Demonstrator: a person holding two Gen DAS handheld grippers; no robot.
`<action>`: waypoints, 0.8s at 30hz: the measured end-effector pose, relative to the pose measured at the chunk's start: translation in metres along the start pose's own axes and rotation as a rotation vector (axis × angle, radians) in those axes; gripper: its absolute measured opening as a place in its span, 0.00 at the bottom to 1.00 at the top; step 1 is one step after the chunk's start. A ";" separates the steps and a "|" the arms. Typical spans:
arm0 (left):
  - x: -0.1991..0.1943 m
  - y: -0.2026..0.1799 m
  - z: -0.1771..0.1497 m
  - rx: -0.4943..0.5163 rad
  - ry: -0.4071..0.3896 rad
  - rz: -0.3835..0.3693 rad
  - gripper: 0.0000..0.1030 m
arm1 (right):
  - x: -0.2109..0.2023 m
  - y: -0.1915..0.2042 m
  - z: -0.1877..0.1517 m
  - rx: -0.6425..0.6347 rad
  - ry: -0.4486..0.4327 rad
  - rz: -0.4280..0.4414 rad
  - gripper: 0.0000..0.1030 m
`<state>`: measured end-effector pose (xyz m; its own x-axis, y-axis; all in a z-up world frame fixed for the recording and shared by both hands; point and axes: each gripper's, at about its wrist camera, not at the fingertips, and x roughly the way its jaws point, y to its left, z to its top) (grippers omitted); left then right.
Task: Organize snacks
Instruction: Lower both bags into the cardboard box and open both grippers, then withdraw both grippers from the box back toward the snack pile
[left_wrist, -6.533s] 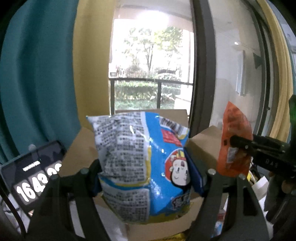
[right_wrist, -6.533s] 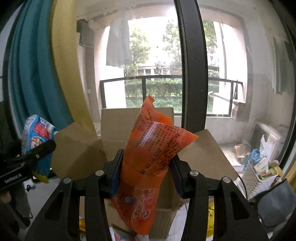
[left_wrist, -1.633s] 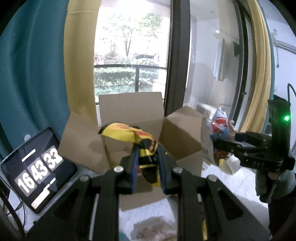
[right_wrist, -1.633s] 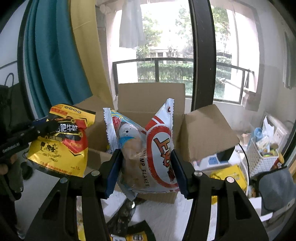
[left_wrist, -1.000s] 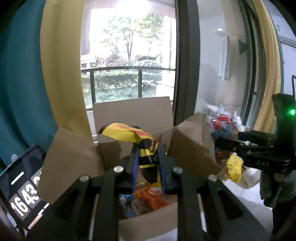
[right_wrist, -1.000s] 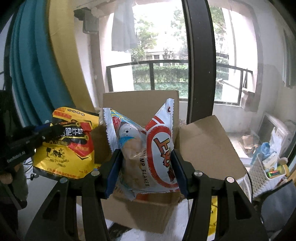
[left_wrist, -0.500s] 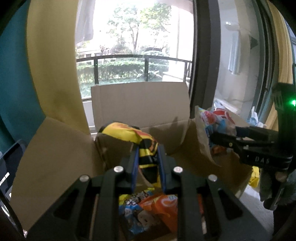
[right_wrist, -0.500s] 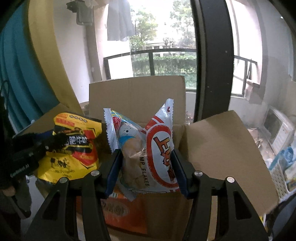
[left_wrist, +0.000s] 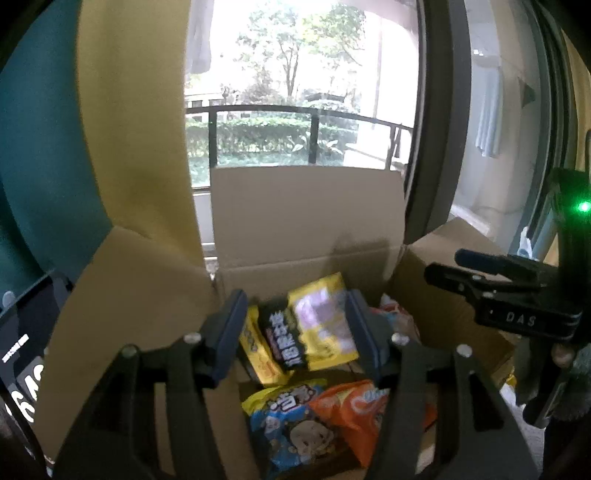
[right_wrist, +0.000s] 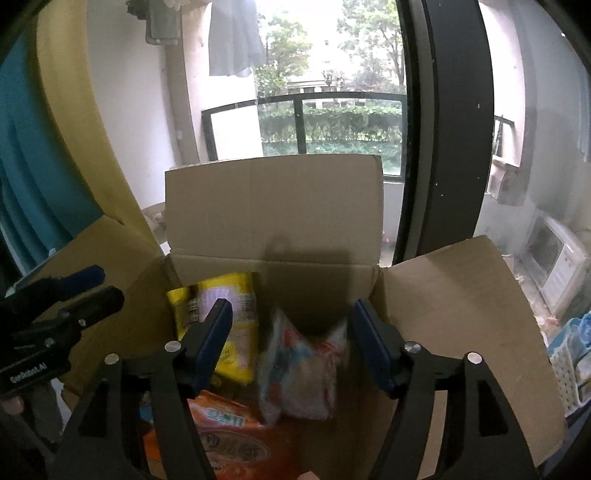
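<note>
1. The left claw (left_wrist: 295, 328) had just been opening, its jaws apart; the yellow bag (left_wrist: 314, 328) lay loose between them inside the cardboard box (left_wrist: 306, 214).
2. The right claw (right_wrist: 291, 339) had just been opening too, apart over the blurred shrimp-flakes bag (right_wrist: 299, 369) near the box's far wall.

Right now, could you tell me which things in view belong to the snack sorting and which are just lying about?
Job:
- box
- yellow bag
- shrimp bag
- orange bag
- blue bag
- left gripper, open
- right gripper, open

Lying about:
- tablet
- white basket
- curtains
</note>
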<state>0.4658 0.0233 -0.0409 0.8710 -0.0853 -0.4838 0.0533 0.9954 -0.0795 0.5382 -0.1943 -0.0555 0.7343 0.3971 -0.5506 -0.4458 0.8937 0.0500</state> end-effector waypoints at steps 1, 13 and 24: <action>-0.005 0.000 0.000 -0.004 -0.003 0.000 0.56 | -0.003 0.001 -0.001 -0.002 0.000 -0.002 0.69; -0.064 -0.011 -0.003 0.014 -0.043 -0.028 0.57 | -0.048 0.018 -0.014 -0.024 -0.006 -0.003 0.69; -0.111 -0.020 -0.017 0.025 -0.063 -0.076 0.59 | -0.103 0.041 -0.035 -0.038 -0.028 0.001 0.69</action>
<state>0.3603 0.0123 -0.0002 0.8927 -0.1587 -0.4217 0.1321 0.9870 -0.0917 0.4264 -0.2063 -0.0262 0.7479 0.4041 -0.5266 -0.4652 0.8850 0.0184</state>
